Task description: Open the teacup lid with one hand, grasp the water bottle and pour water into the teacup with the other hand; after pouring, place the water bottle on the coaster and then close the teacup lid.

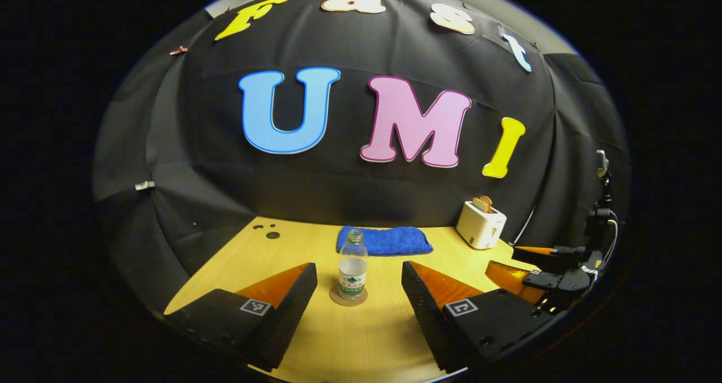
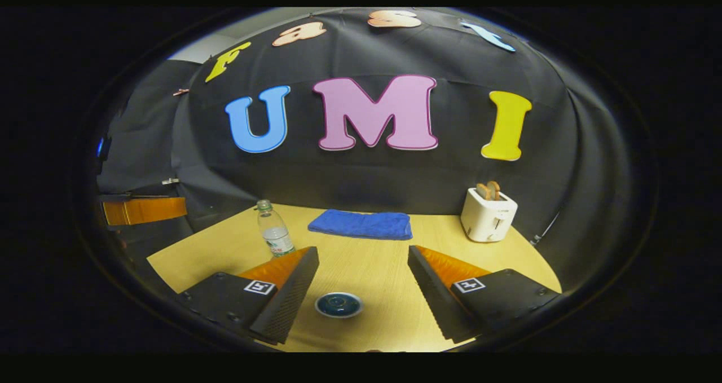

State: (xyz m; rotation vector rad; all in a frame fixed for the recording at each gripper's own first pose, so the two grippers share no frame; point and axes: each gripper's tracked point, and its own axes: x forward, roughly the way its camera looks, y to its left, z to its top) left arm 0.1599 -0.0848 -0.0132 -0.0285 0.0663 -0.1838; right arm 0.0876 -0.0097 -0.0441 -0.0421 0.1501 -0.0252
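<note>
A clear water bottle (image 1: 352, 270) with a green label stands upright on a round brown coaster (image 1: 348, 298) on the wooden table. My left gripper (image 1: 359, 287) is open, its fingers wide apart on either side of the bottle and short of it. In the right gripper view the bottle (image 2: 273, 235) stands at the left, past the left finger. A dark blue teacup with its lid on (image 2: 338, 304) sits low between the fingers of my right gripper (image 2: 364, 293), which is open above it. The right gripper (image 1: 541, 270) also shows at the right edge of the left gripper view.
A folded blue towel (image 1: 385, 240) lies at the back of the wooden table (image 1: 366, 338). A white toaster (image 1: 481, 224) holding bread stands at the back right. The towel (image 2: 361, 224) and toaster (image 2: 488, 214) show again in the right gripper view, with the left gripper (image 2: 144, 209) at far left.
</note>
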